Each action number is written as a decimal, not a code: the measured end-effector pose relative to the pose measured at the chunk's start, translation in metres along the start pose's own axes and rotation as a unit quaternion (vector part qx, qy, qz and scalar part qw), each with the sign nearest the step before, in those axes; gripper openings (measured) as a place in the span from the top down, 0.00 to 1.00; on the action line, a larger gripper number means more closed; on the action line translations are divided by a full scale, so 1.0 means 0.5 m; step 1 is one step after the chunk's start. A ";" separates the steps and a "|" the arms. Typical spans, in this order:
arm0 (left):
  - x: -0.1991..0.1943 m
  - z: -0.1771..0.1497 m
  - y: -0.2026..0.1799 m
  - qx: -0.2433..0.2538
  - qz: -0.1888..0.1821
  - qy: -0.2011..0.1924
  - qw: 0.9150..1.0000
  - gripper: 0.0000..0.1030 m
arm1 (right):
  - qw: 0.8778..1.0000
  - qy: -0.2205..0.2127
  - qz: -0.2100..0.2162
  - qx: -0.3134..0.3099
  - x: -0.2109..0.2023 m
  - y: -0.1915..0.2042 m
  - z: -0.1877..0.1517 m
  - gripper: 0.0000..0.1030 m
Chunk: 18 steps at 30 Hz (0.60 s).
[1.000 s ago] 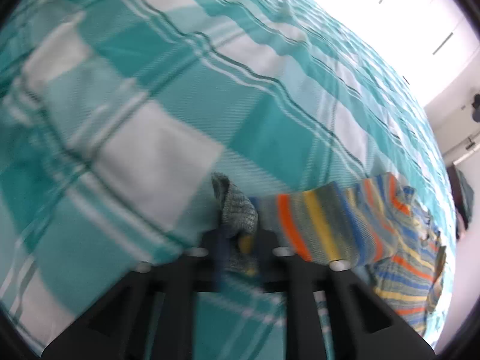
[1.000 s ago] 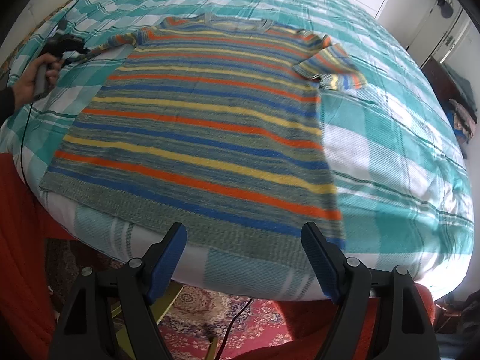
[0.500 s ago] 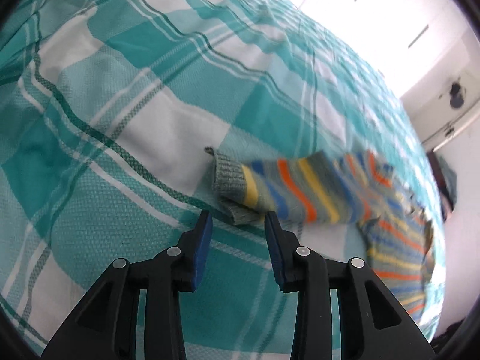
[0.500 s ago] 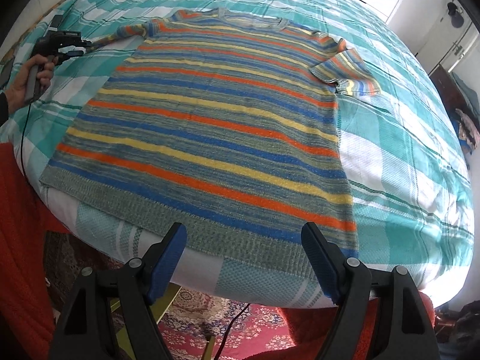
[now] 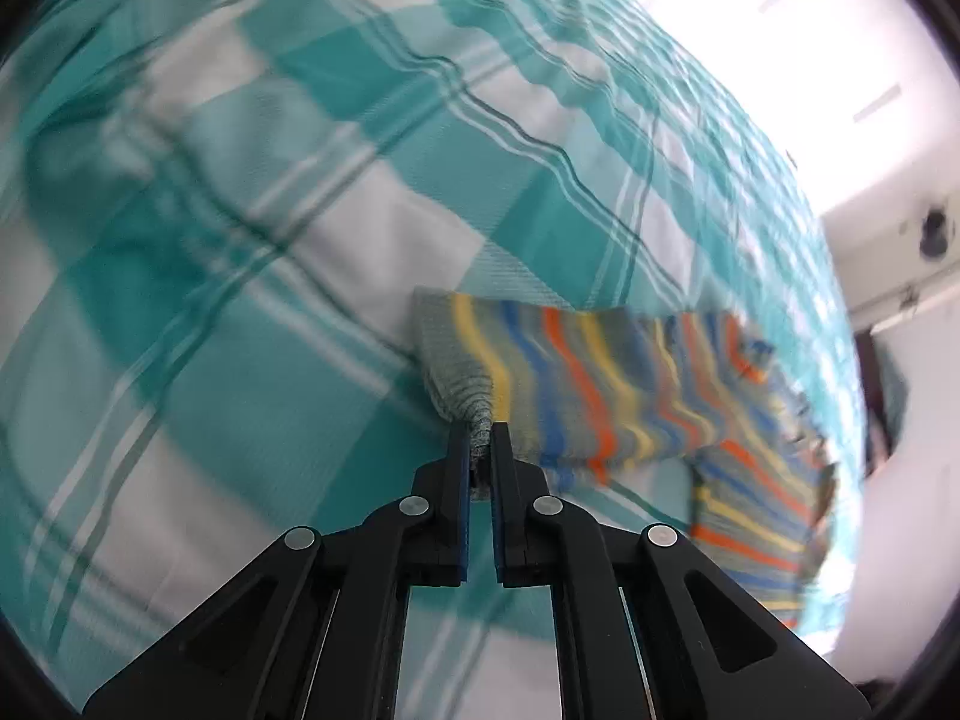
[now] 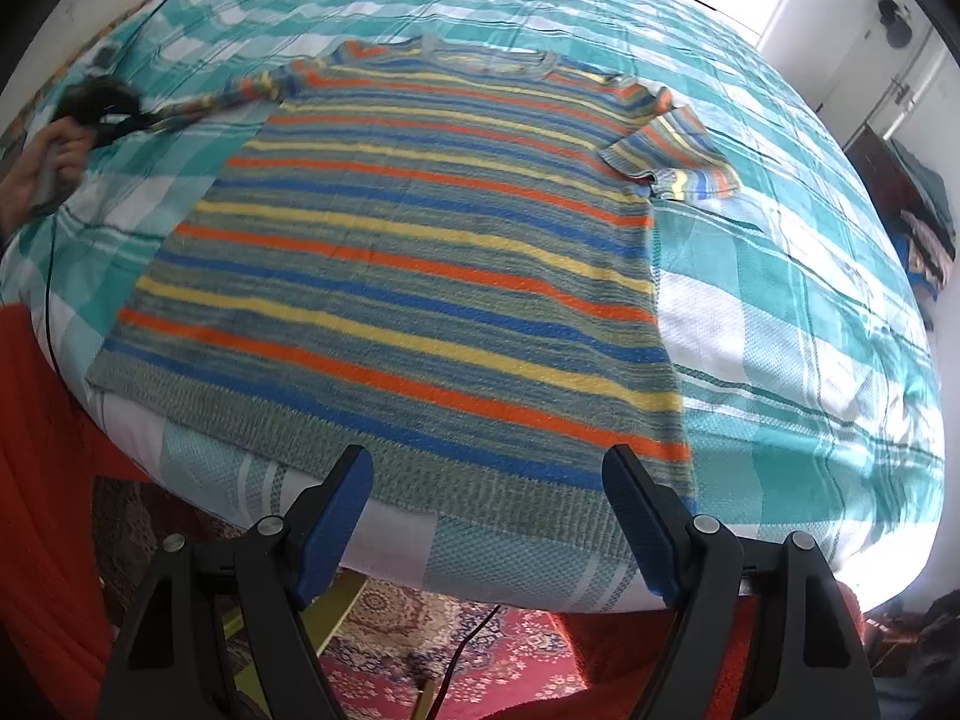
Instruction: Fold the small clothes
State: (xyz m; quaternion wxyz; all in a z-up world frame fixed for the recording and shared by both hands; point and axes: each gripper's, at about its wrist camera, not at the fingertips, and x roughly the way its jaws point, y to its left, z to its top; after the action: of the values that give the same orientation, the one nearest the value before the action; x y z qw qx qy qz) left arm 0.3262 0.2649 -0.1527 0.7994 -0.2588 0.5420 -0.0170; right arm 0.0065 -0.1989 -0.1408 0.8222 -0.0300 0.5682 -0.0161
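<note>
Now left hand-held gripper [image 5: 479, 441] pinching sweater [image 6: 420, 264] cuff edge, right hand-held gripper [image 6: 487, 525] spread.

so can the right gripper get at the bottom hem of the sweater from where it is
Probably yes. The right gripper is open, its fingers spread just short of the sweater hem, which lies flat at the bed edge with nothing between them.

Left gripper [image 5: 480, 441] fingers pinched together; right gripper [image 6: 489, 516] spread wide.

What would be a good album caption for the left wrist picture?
Left gripper shut on the grey cuff of a striped sweater's sleeve, over a teal plaid bedspread.
</note>
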 end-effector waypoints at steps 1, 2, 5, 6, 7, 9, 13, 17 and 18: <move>-0.005 -0.006 0.006 -0.005 0.005 0.012 1.000 0.97 | 1.000 0.001 0.004 0.004 0.003 -0.004 0.002 0.24; 0.001 -0.012 0.006 0.000 0.022 0.022 1.000 0.97 | 1.000 0.003 0.007 0.005 0.005 -0.005 0.003 0.24; 0.048 -0.031 0.013 0.006 0.082 0.049 0.995 0.96 | 0.999 0.010 0.031 0.016 0.013 -0.012 0.010 0.24; 0.062 -0.035 0.018 -0.002 0.089 0.054 0.995 0.93 | 0.998 0.012 0.050 0.029 0.013 -0.020 0.013 0.24; 0.071 -0.039 0.020 -0.011 0.095 0.052 0.994 0.89 | 0.996 0.013 0.071 0.046 0.011 -0.033 0.017 0.24; 0.065 -0.047 0.014 -0.013 0.098 0.039 0.994 0.79 | 0.988 0.012 0.122 0.095 0.002 -0.092 0.031 0.24; 0.012 -0.093 -0.017 0.017 0.127 0.005 0.992 0.28 | 0.984 -0.014 0.095 0.148 -0.024 -0.246 0.089 0.24; -0.042 -0.183 -0.033 0.038 0.117 -0.019 0.992 0.26 | 0.999 -0.028 0.021 0.019 0.035 -0.281 0.211 0.24; -0.047 -0.197 -0.030 0.036 0.114 -0.018 0.993 0.26 | 0.999 -0.028 0.018 -0.009 0.059 -0.273 0.233 0.24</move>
State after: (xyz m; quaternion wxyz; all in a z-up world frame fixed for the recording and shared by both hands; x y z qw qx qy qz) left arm 0.2341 0.2203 -0.1536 0.8146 -0.1668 0.5524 0.0591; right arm 0.1267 -0.3330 -0.1180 0.8377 -0.0276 0.5455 0.0045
